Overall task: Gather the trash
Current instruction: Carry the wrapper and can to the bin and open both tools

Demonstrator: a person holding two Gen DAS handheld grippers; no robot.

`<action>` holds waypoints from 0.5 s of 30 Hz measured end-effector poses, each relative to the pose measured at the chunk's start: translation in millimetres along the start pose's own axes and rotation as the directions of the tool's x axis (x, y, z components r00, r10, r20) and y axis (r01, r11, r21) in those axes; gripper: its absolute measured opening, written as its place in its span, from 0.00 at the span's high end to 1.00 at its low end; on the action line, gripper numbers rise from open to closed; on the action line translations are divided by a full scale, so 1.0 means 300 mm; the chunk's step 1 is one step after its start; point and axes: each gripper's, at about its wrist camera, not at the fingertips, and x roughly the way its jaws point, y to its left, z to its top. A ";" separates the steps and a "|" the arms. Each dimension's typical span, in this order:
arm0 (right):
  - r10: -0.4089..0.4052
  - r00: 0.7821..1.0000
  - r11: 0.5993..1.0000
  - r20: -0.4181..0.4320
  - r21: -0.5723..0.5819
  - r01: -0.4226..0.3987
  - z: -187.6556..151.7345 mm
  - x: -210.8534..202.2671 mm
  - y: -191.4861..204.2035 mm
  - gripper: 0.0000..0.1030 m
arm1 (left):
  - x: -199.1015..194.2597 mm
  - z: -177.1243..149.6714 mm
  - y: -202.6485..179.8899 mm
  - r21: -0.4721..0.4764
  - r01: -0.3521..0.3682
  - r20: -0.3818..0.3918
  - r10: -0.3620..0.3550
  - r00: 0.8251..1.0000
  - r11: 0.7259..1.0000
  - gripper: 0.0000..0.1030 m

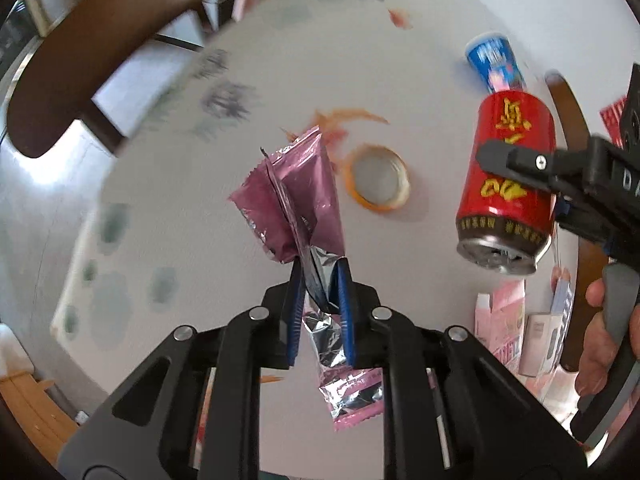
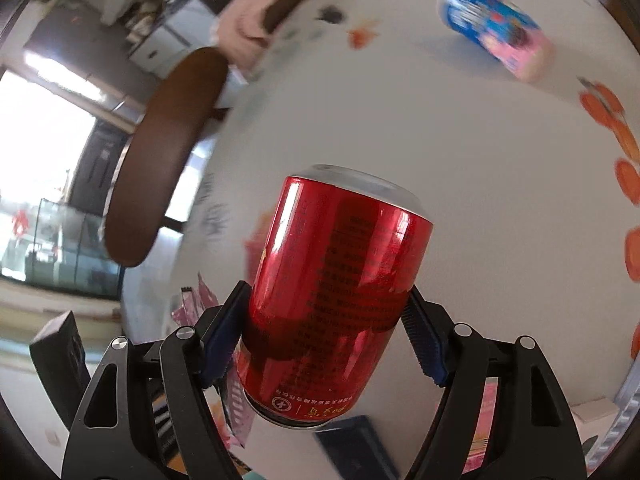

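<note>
My left gripper (image 1: 319,270) is shut on a pink foil wrapper (image 1: 296,204) and holds it above the white table (image 1: 400,60). The wrapper's silver inside hangs down between the blue pads. My right gripper (image 2: 326,296) is shut on a red drink can (image 2: 340,288) and holds it off the table. The can also shows in the left wrist view (image 1: 508,184), to the right of the wrapper, gripped by the right tool. A blue and pink cup (image 1: 496,62) lies on its side on the table beyond; it also shows in the right wrist view (image 2: 496,24).
An orange tape ring (image 1: 378,180) lies on the table between wrapper and can. A brown chair back (image 1: 88,60) stands at the table's left edge. Pink and white boxes (image 1: 520,332) lie low right. Orange printed patterns (image 2: 624,168) mark the cloth.
</note>
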 end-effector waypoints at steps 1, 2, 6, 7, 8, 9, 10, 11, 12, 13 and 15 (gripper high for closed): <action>0.007 1.000 1.000 -0.003 -0.022 -0.007 0.002 0.008 0.039 0.28 | -0.025 -0.014 0.026 -0.016 -0.004 0.015 0.004 1.000 1.000 0.87; 0.016 1.000 0.998 -0.012 -0.053 -0.017 0.000 0.023 0.092 0.28 | -0.061 0.015 0.073 -0.045 -0.006 0.031 0.007 0.999 0.999 0.87; 0.045 0.998 0.988 -0.053 -0.148 -0.053 -0.023 0.079 0.268 0.28 | -0.128 -0.005 0.197 -0.157 -0.018 0.077 0.031 0.997 0.987 0.87; 0.051 0.997 0.984 -0.063 -0.170 -0.061 -0.036 0.094 0.313 0.28 | -0.157 -0.031 0.260 -0.192 -0.028 0.090 0.046 0.995 0.981 0.87; 0.062 0.995 0.976 -0.080 -0.202 -0.077 -0.054 0.118 0.381 0.28 | -0.168 -0.061 0.296 -0.215 -0.036 0.099 0.059 0.993 0.976 0.87; 0.069 0.993 0.970 -0.094 -0.226 -0.089 -0.065 0.133 0.425 0.28 | -0.167 -0.037 0.329 -0.246 -0.046 0.107 0.075 0.992 0.968 0.87; 0.076 0.991 0.961 -0.112 -0.258 -0.103 -0.086 0.158 0.491 0.28 | -0.196 -0.071 0.403 -0.290 -0.053 0.115 0.090 0.989 0.956 0.87; 0.082 0.988 0.951 -0.129 -0.286 -0.116 -0.105 0.182 0.552 0.28 | -0.215 -0.094 0.454 -0.321 -0.060 0.121 0.104 0.987 0.945 0.87; 0.086 0.986 0.943 -0.143 -0.307 -0.127 -0.124 0.202 0.603 0.28 | -0.239 -0.129 0.520 -0.358 -0.069 0.127 0.122 0.984 0.931 0.87; 0.090 0.983 0.934 -0.160 -0.330 -0.140 -0.146 0.225 0.658 0.28 | -0.261 -0.151 0.572 -0.385 -0.073 0.129 0.132 0.983 0.920 0.87; 0.100 0.973 0.908 -0.206 -0.381 -0.174 -0.204 0.282 0.788 0.28 | -0.303 -0.228 0.695 -0.449 -0.093 0.127 0.167 0.978 0.888 0.87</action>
